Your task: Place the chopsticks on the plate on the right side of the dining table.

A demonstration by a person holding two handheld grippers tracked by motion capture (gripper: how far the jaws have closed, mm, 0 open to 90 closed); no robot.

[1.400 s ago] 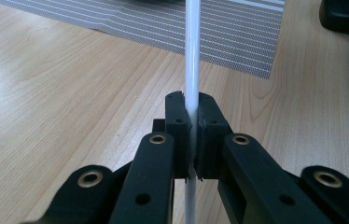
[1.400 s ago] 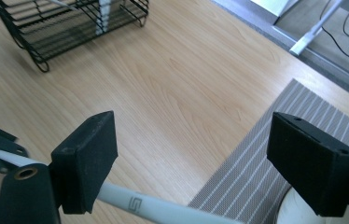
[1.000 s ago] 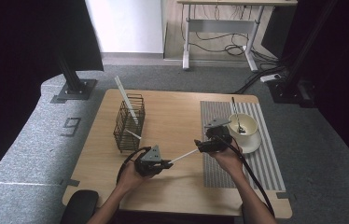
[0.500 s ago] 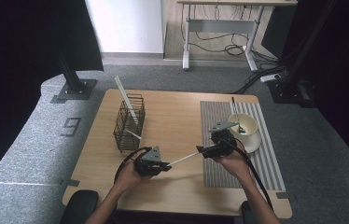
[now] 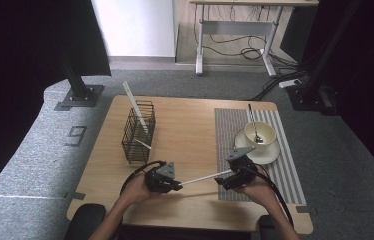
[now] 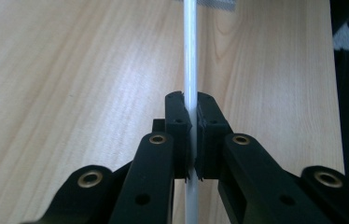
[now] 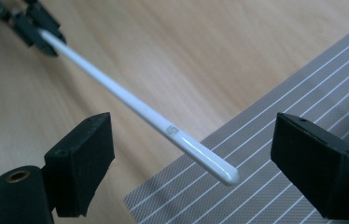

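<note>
White chopstick (image 5: 200,177) held level above worktop (image 5: 190,130), between the two grippers. Left gripper (image 6: 190,122) clamps one end. Right gripper (image 7: 191,161) jaws wide, just been opening; free tip lies between them, untouched.

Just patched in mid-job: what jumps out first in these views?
A long white plastic chopstick spans the two tongs at the wooden table's near edge. The left tongs are shut on one end; its free tip lies between the right tongs' wide-open pads, untouched.
</note>
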